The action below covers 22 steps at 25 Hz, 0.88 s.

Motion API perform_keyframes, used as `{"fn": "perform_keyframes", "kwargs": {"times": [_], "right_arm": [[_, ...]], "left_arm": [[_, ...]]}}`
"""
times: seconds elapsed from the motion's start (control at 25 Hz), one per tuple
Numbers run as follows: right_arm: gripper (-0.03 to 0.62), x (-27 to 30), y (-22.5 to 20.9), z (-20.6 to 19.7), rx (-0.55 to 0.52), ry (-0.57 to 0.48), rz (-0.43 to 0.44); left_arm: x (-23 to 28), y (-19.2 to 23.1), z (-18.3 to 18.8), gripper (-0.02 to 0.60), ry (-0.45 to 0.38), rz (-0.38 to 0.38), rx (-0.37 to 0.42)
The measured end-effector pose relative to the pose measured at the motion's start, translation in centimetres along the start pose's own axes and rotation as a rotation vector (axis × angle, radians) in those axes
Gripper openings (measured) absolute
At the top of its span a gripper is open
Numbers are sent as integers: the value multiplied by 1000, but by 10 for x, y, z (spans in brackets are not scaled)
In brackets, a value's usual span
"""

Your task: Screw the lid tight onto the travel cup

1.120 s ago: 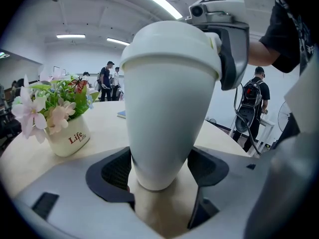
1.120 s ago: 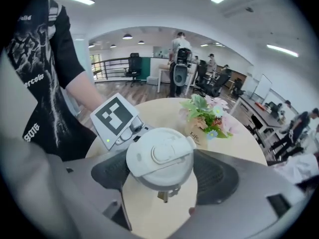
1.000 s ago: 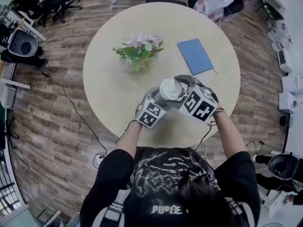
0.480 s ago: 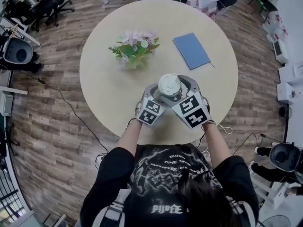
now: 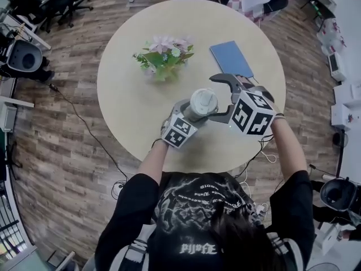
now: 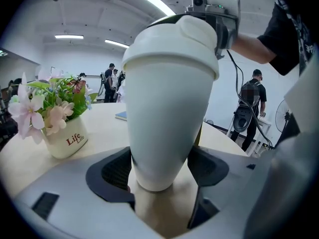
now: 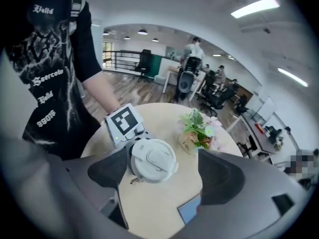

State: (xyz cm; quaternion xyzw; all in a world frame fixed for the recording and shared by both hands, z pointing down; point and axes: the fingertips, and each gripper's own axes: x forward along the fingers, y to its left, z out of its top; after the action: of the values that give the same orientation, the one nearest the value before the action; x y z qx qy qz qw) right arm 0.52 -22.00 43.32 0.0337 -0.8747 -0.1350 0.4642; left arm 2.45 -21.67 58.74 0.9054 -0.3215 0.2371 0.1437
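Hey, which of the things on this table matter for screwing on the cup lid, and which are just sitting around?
Part of the job: travel cup, clamped by the left gripper; its lid; right gripper, jaws just opening, pads clear of the lid.
Just lying about: potted flowers; blue notebook.
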Motion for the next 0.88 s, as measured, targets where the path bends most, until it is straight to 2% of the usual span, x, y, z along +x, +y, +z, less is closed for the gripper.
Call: {"fn": "perform_keyframes", "kwargs": {"times": [0.08,0.2,0.28,0.4,0.56,0.64,0.8,0.88], "right_arm": [[456,3,5,-5,-152,86,86],[446,11,10,-19,-438,239,159],[446,15,11,-23,-596,300,217],[446,20,12,-25,-809,333,286],[446,27,20,-29,-1080,329,335],[448,29,25,-31,-1159,307,366],[446,32,38,-33,-1233,250,434],[415,34,41,-33,-1247,222,453]], "left_arm": [[0,0,3,370,-10,0,5],[1,-2,3,370,-12,-10,6],[2,-2,1,370,3,-16,3],[3,1,-1,370,16,-18,5],[2,0,2,370,16,-32,14],[1,0,3,370,22,-41,18],[0,-1,4,370,27,-50,20],[1,-1,4,370,27,-50,19]]}}
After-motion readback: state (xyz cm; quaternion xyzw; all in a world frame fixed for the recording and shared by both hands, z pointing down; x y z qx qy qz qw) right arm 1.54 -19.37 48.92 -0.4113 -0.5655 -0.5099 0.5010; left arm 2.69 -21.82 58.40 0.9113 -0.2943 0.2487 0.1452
